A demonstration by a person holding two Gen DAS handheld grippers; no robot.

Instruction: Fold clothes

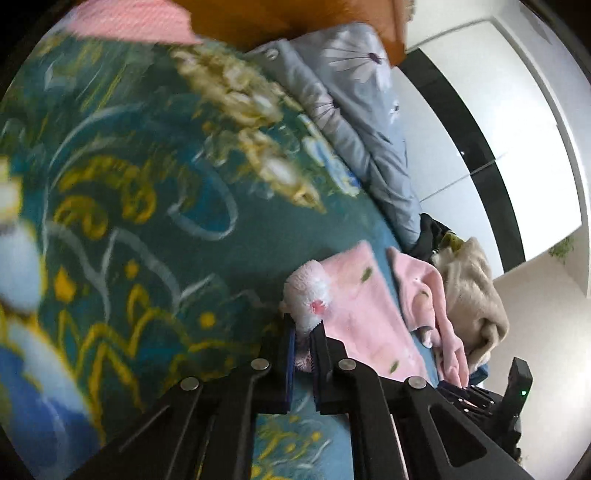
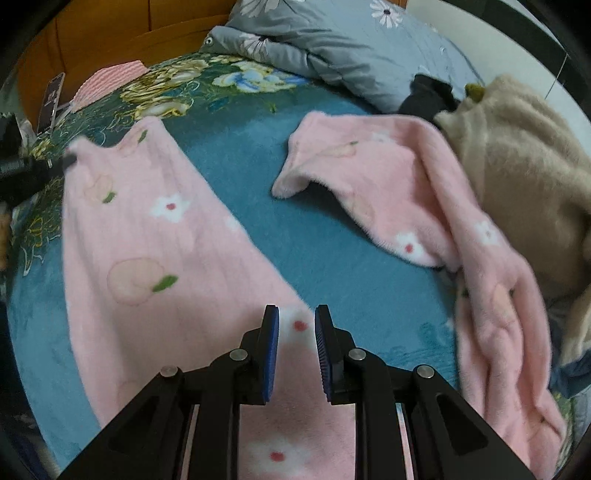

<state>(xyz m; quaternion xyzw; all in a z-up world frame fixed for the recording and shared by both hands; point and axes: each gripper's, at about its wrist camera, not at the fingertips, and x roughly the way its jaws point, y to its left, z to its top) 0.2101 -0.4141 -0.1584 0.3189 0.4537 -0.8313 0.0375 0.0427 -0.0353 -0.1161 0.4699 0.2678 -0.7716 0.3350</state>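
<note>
A pink fleece garment with flower and peach prints (image 2: 155, 251) lies spread on the teal bedspread (image 2: 325, 251). My left gripper (image 1: 303, 332) is shut on its far corner (image 1: 310, 299), and shows at the left edge of the right wrist view (image 2: 70, 160). My right gripper (image 2: 296, 317) is open, its blue pads (image 2: 271, 332) either side of the garment's near end, just above it. A second pink fleece piece (image 2: 406, 192) lies crumpled to the right and also shows in the left wrist view (image 1: 424, 295).
A beige fluffy garment (image 2: 517, 166) and a dark item (image 2: 424, 92) are piled at the right. A grey floral duvet (image 2: 332, 44) lies at the back. A pink knit item (image 2: 107, 79) and an orange wooden headboard (image 2: 110, 29) are at the far left.
</note>
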